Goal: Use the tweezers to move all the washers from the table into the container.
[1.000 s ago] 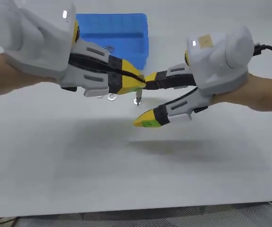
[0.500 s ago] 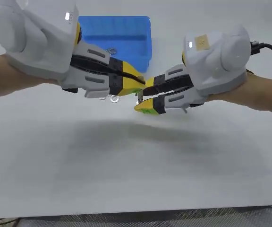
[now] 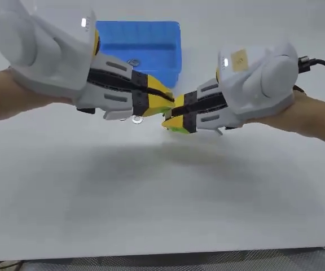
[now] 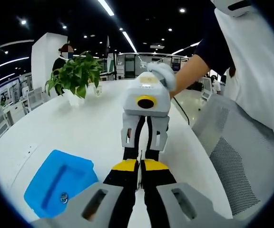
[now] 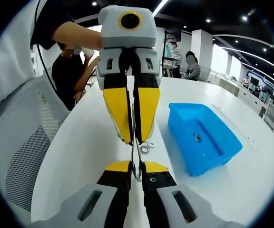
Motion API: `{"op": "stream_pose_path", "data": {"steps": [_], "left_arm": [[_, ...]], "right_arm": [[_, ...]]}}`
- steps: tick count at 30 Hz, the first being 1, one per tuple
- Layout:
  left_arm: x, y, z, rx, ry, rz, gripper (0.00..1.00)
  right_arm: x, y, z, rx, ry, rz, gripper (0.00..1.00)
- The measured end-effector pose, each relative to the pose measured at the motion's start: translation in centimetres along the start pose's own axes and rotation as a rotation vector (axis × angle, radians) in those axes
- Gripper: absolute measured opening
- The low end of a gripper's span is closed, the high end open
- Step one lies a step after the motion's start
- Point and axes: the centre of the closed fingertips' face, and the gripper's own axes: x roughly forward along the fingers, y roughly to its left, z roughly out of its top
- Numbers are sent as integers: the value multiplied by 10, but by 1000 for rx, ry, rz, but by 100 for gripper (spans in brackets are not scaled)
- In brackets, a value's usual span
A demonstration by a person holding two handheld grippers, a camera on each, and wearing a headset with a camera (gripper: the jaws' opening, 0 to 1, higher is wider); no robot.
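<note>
Here the thin metal tweezers are pinched by the closed, yellow-tipped jaws of the right gripper and the left gripper, met tip to tip. In the right gripper view, small silver ring washers are seen on the smooth white tabletop just beside; another lies in the blue plastic container.
</note>
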Motion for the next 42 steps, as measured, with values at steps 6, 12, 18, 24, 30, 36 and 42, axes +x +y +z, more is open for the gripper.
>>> {"op": "stream_pose_path", "data": {"steps": [6,12,18,24,30,36,42], "left_arm": [[3,-3,0,-29,-5,5,15],[-2,-1,1,-41,-12,39,24],[-18,2,5,-68,-58,118,45],[-47,0,-9,-112,-53,207,53],[-75,-6,-17,-171,-79,289,57],[-99,-8,-20,-235,-126,357,67],[-122,-5,-20,-267,-183,441,80]], "right_arm": [[-1,-1,0,2,-11,-18,9],[-1,0,0,1,-9,-17,9],[-3,-1,6,24,-22,-34,9],[-2,0,13,16,-27,-32,9],[-2,2,24,15,-39,-29,9],[-10,-1,42,3,-60,-41,9],[-15,-6,66,-14,-83,-39,9]]}}
